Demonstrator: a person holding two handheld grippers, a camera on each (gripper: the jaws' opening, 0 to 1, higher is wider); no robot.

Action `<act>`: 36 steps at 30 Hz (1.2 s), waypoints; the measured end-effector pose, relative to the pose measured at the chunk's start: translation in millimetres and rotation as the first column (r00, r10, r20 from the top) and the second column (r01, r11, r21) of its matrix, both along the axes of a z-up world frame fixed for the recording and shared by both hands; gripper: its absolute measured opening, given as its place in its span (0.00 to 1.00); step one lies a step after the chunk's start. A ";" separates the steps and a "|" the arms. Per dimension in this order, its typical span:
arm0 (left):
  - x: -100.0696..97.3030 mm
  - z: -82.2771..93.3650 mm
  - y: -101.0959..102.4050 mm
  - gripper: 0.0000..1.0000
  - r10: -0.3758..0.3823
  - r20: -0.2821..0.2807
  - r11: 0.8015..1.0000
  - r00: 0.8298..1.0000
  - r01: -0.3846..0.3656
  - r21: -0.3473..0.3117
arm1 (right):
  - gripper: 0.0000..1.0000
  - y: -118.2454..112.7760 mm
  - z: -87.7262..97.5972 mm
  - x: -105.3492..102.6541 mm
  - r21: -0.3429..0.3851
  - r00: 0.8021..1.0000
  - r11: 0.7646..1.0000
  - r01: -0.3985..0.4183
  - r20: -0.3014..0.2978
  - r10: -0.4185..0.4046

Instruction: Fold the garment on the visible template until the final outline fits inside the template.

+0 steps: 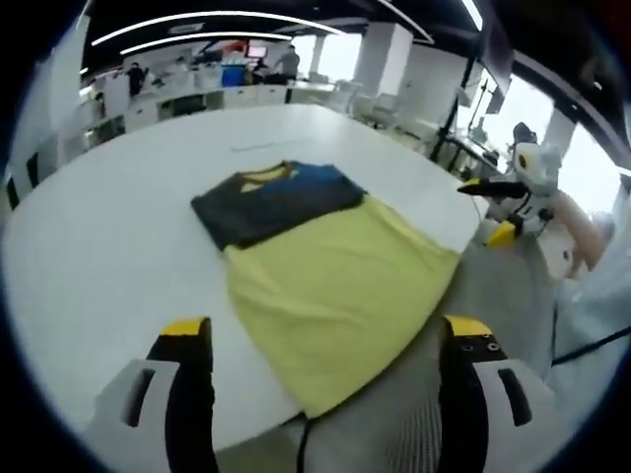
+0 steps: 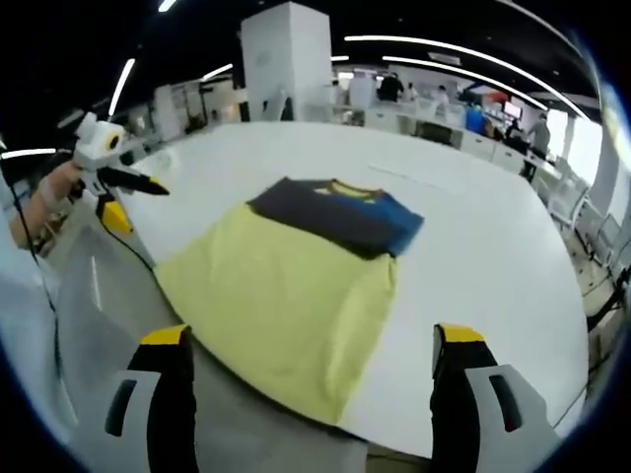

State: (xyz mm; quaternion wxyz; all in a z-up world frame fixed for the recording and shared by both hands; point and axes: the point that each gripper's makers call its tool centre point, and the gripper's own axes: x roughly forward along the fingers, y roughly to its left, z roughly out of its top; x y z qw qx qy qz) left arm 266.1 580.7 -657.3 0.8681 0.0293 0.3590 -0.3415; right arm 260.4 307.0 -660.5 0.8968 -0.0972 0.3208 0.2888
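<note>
A T-shirt lies flat on the white table (image 1: 108, 246). Its body is yellow (image 1: 330, 286), and its folded-in top is dark grey and blue with a yellow collar (image 1: 276, 197). The yellow hem (image 1: 320, 394) reaches over the table's near edge. My left gripper (image 1: 325, 335) hovers open before that hem, with nothing between its yellow-tipped fingers (image 1: 187, 330). In the right gripper view the shirt (image 2: 286, 286) lies ahead of my open, empty right gripper (image 2: 313, 345). Each gripper also appears in the other's view, held in a hand off the table's side: the right gripper (image 1: 513, 192) and the left gripper (image 2: 108, 163).
A faint line (image 1: 258, 147) marks the table beyond the collar. Grey floor (image 2: 108, 296) lies below the table's near edge. A cable (image 2: 123, 251) trails from the left gripper. Desks, chairs and distant people (image 1: 288, 61) fill the office behind.
</note>
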 end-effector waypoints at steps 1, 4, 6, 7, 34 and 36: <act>-0.7 -2.1 0.3 0.88 0.000 -0.008 1.000 1.000 0.000 -0.003 | 1.00 -0.1 -0.7 -0.5 -0.002 1.000 1.000 -0.002 -0.002 0.002; -2.0 -7.0 1.2 0.85 -0.001 -0.024 1.000 1.000 0.001 -0.004 | 1.00 -0.2 -1.6 -1.2 0.000 1.000 1.000 -0.001 -0.005 0.001; -2.8 -9.6 2.8 0.83 -0.002 -0.032 1.000 0.999 0.002 0.003 | 1.00 -1.1 -3.6 -1.9 -0.003 1.000 1.000 0.000 -0.011 0.000; -3.7 -11.4 4.1 0.82 -0.001 -0.040 1.000 0.999 0.002 0.008 | 1.00 -1.7 -4.9 -2.3 -0.006 1.000 1.000 0.000 -0.014 0.000; -19.2 -52.2 21.7 0.57 0.049 -0.213 0.997 0.976 -0.034 0.073 | 0.82 -8.1 -23.4 -8.0 -0.022 0.997 1.000 -0.008 -0.071 0.007; -21.2 -54.1 22.1 0.54 0.046 -0.225 0.997 0.973 -0.030 0.074 | 0.79 -10.9 -23.7 -7.7 -0.026 0.998 1.000 -0.006 -0.070 0.004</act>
